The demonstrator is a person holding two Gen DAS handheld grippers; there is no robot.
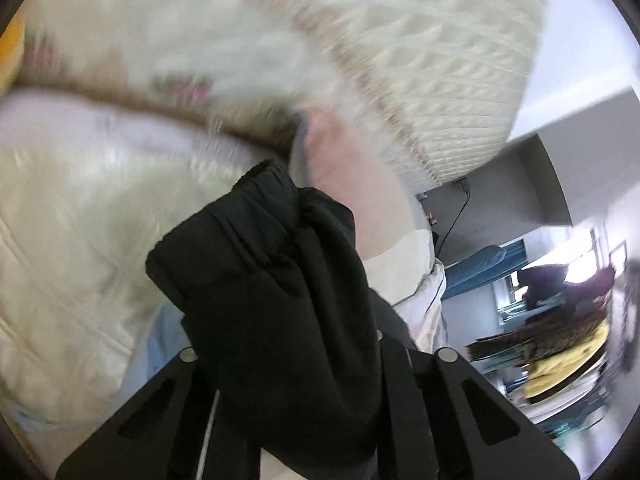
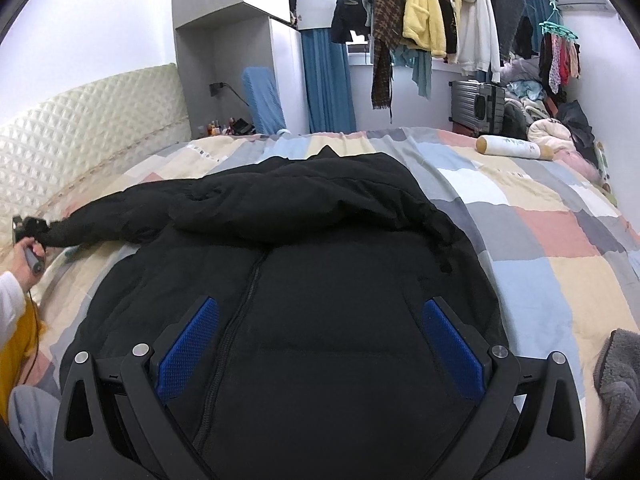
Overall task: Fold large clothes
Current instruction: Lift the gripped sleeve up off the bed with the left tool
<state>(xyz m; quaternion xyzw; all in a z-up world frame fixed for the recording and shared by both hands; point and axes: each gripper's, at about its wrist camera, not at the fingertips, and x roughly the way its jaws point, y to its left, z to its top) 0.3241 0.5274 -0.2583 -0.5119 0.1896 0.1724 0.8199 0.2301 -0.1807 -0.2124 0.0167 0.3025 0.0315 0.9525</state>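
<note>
Left view presses close on the black jacket (image 1: 276, 280) sleeve; right view overlooks the same jacket, facing the window

Jacket (image 2: 304, 280) on bed (image 2: 540, 248); headboard (image 2: 88, 120) left; suitcase (image 2: 478, 106) behind bed

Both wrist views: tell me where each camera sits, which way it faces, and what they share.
Left wrist: on the left gripper, clamped on the black jacket's cuff, facing the blurred headboard.
Right wrist: on the open right gripper above the jacket, facing the clothes rail; the left hand shows.
Shared: jacket, headboard.
</note>
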